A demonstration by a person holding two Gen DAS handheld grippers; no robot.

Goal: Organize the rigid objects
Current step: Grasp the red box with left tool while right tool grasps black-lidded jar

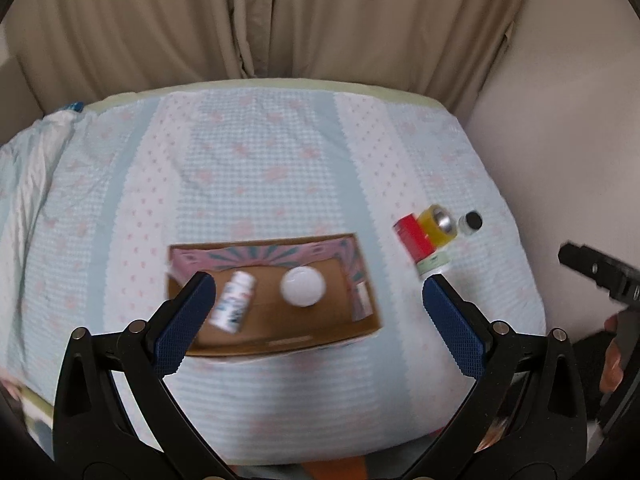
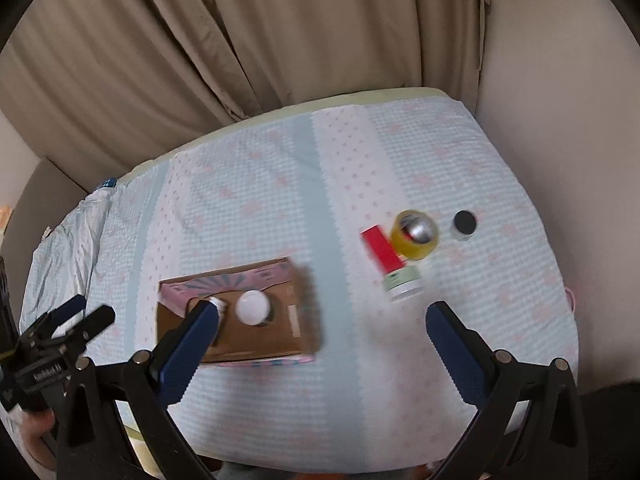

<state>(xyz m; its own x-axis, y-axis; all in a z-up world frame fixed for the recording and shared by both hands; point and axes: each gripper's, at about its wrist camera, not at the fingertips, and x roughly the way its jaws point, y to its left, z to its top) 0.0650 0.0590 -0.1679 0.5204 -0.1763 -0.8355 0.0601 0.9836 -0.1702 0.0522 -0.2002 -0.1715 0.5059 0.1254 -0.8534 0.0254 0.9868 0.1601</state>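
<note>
An open cardboard box [image 1: 362, 322] [image 2: 298, 300] with pink patterned flaps lies on the cloth-covered table. Inside it a white bottle [image 1: 234, 302] lies on its side beside a round white lid [image 1: 302, 286] [image 2: 252, 307]. To the right stand a red box [image 1: 412, 236] [image 2: 380, 250], a yellow jar with a metal top [image 1: 438, 224] [image 2: 416, 234], a small jar with a black cap [image 1: 471, 222] [image 2: 464, 224] and a green-labelled white jar [image 1: 434, 262] [image 2: 402, 280]. My left gripper [image 1: 320, 312] hovers open above the box. My right gripper [image 2: 324, 332] hangs open between box and jars.
A blue and white dotted cloth [image 1: 260, 160] [image 2: 280, 208] covers the table. Beige curtains [image 1: 260, 20] hang behind it and a pale wall [image 1: 560, 140] stands at the right. The other gripper's black body shows at the frame edges [image 1: 600, 276] [image 2: 52, 344].
</note>
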